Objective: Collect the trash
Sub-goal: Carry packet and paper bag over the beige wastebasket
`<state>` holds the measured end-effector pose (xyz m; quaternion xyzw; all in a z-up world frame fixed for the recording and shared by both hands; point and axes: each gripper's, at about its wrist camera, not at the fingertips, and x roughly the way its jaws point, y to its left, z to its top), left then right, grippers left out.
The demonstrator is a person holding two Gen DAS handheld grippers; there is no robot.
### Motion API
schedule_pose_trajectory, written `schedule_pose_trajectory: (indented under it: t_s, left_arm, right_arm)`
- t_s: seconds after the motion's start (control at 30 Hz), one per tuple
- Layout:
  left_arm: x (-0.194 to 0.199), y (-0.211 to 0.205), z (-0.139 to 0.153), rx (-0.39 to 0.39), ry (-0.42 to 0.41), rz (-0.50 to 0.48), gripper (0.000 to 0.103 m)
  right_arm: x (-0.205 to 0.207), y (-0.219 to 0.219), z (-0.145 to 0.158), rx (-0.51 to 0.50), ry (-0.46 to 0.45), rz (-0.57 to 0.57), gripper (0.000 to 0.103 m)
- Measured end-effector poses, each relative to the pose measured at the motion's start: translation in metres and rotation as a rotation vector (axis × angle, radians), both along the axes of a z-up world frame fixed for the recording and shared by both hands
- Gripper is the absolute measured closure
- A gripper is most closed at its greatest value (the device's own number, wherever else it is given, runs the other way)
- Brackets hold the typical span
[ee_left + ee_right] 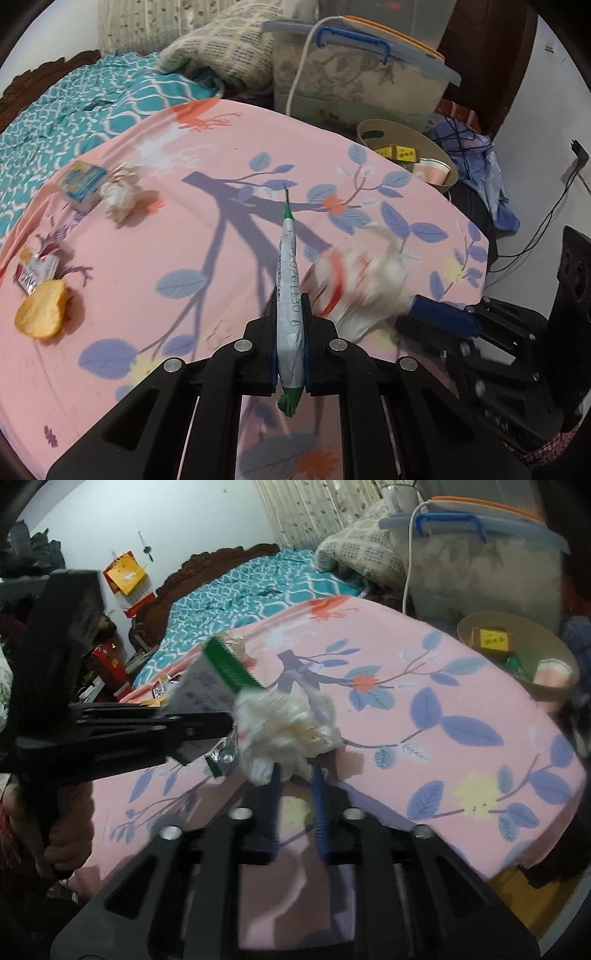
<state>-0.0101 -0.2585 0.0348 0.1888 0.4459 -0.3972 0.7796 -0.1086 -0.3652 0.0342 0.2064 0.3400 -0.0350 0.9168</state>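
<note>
Pink cloth with blue leaves is spread over the desk. A green and white wrapper is squeezed tight in the jaws of the left gripper. A crumpled white plastic bag is seen at the tips of the right gripper; whether it is pinched cannot be told. More trash is left on the cloth: a paper ball, a small box, a yellow chip. A tan bin is placed at the desk's far edge. A bed with a teal cover is seen behind.

White-green wrapper edge-on, clamped in left gripper; crumpled white bag at right gripper tips; tan bin at far cloth edge.
</note>
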Motion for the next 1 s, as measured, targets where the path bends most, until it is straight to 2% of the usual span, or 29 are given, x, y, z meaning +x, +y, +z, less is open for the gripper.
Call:
schedule_pose_trajectory:
  t_s: [0.07, 0.13, 0.17, 0.37, 0.43, 0.53, 0.6, 0.67, 0.87, 1.0]
  left_arm:
    - [-0.002, -0.006, -0.002, 0.005, -0.003, -0.014, 0.094]
    - [-0.003, -0.012, -0.003, 0.011, -0.005, -0.024, 0.094]
    - [-0.003, -0.013, -0.004, 0.017, -0.007, -0.026, 0.094]
    - [0.001, -0.013, -0.008, 0.038, -0.008, -0.017, 0.094]
    - [0.004, -0.012, -0.008, 0.047, -0.006, -0.012, 0.094]
    - [0.005, -0.015, -0.01, 0.059, -0.001, -0.013, 0.094]
    - [0.005, -0.02, -0.01, 0.067, -0.008, -0.017, 0.094]
    - [0.004, -0.025, -0.008, 0.067, -0.017, -0.024, 0.095]
    - [-0.002, -0.059, 0.001, 0.056, -0.02, -0.087, 0.095]
    - [-0.009, -0.093, 0.013, 0.046, -0.045, -0.146, 0.095]
  right_arm:
    - [-0.012, -0.004, 0.004, -0.006, -0.061, -0.045, 0.013]
    - [-0.014, -0.007, 0.006, 0.0, -0.088, -0.048, 0.016]
    - [-0.011, -0.008, 0.006, 0.008, -0.08, -0.034, 0.023]
    - [0.016, -0.021, 0.002, 0.031, -0.061, -0.014, 0.025]
    - [0.026, -0.026, -0.002, 0.068, -0.053, 0.005, 0.029]
    - [0.039, -0.032, -0.011, 0.128, -0.018, 0.044, 0.049]
    - [0.038, -0.032, -0.011, 0.117, -0.024, 0.049, 0.065]
    - [0.034, -0.034, -0.008, 0.109, -0.039, 0.051, 0.072]
    - [0.012, -0.062, -0.007, 0.14, -0.074, -0.04, 0.074]
    - [-0.009, -0.09, 0.003, 0.125, -0.116, -0.128, 0.074]
